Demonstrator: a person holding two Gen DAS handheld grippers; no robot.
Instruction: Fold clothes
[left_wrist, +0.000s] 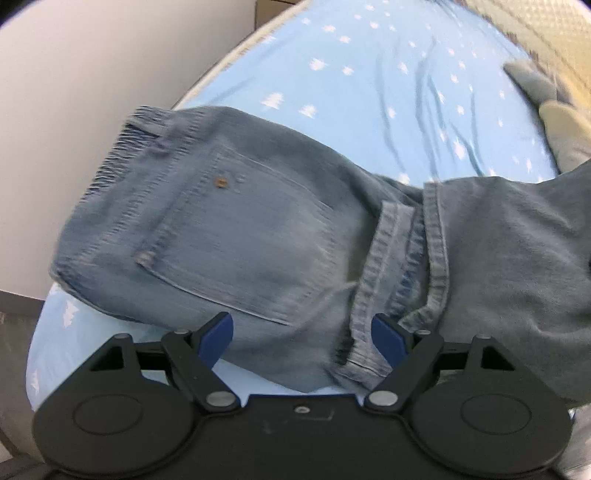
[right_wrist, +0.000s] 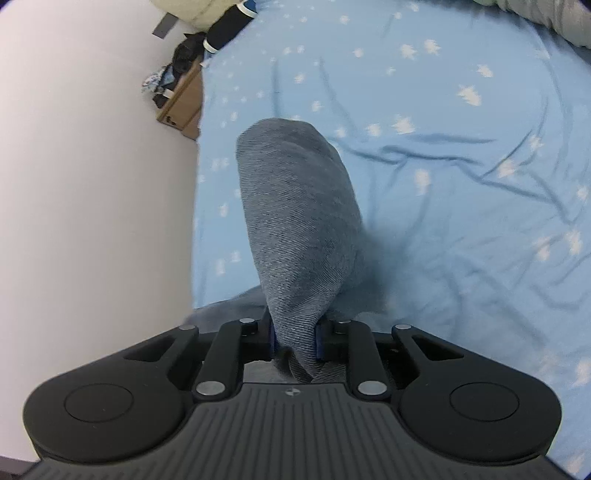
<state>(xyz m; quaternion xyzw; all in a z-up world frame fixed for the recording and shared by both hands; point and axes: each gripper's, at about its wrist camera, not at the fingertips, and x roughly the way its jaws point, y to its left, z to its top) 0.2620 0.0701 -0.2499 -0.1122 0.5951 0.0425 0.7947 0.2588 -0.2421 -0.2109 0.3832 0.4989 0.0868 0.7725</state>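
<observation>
Left wrist view: the left gripper is seen at lower centre, jaws spread wide, empty, above faded blue denim jeans laid mid-frame on a light blue star-patterned bedsheet. Right wrist view: the right gripper is clamped on a raised denim fold.

Both grippers are matte black with round side discs, silver pivot screws and blue pads: the left gripper smooth-bodied, the right gripper ribbed with a small crosshair mark
</observation>
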